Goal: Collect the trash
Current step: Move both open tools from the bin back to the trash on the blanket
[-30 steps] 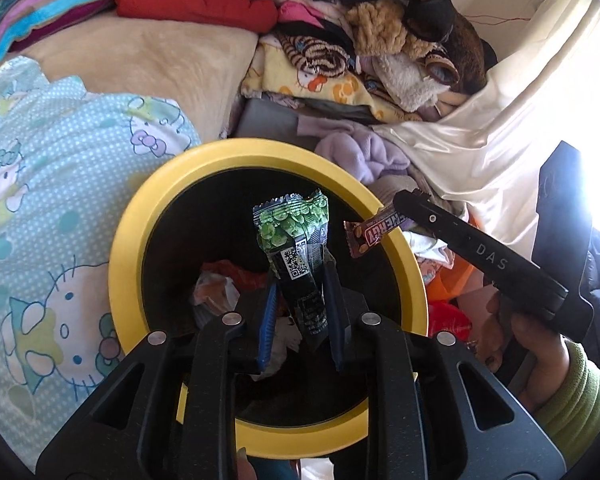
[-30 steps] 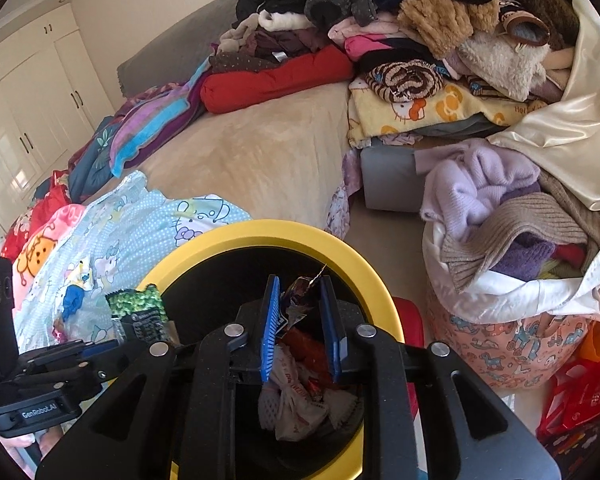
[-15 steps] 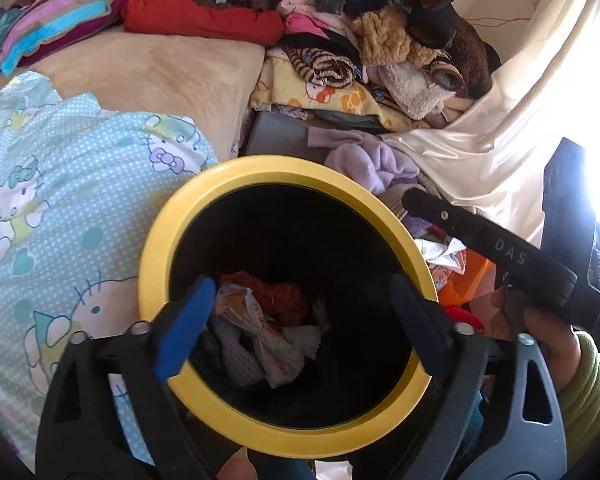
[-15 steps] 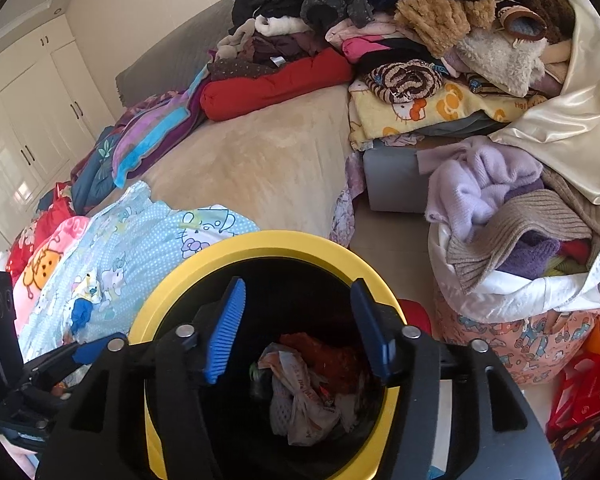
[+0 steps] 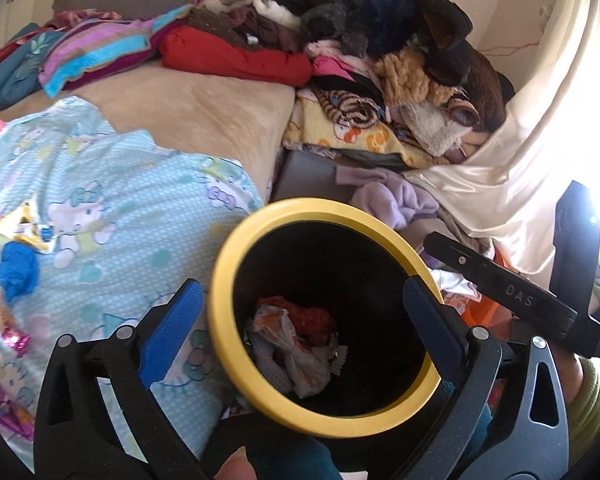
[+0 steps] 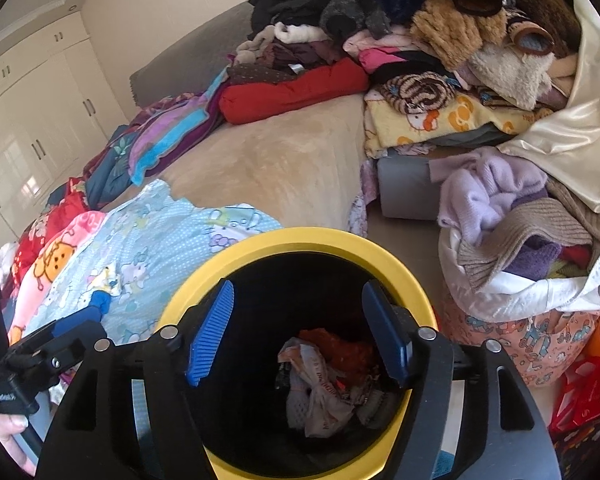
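A black bin with a yellow rim (image 5: 228, 280) stands by the bed, with crumpled wrappers (image 5: 296, 344) at its bottom. My left gripper (image 5: 300, 284) hangs over it, jaws wide and still opening, nothing between them. The right gripper (image 6: 299, 286) is also above the bin's rim (image 6: 300, 240), its jaws opening and empty, the wrappers (image 6: 324, 384) far below. On the blue sheet lie a blue crumpled scrap (image 5: 18, 268), a yellow wrapper (image 5: 20, 224) and a pink foil wrapper (image 5: 18, 340). The blue scrap (image 6: 100, 300) also shows in the right wrist view.
A bed with a beige blanket (image 5: 204, 112) and a blue cartoon sheet (image 5: 112, 208) lies left of the bin. Heaped clothes (image 5: 380, 60) fill the back. A full laundry bag (image 6: 532, 272) and cream curtain (image 5: 520, 140) stand right. White wardrobes (image 6: 32, 120) line the far left.
Both grippers were shut on wrappers over the bin, a green one and a brown one. Their jaws have since spread, the wrappers have gone from them, and both have lifted a little.
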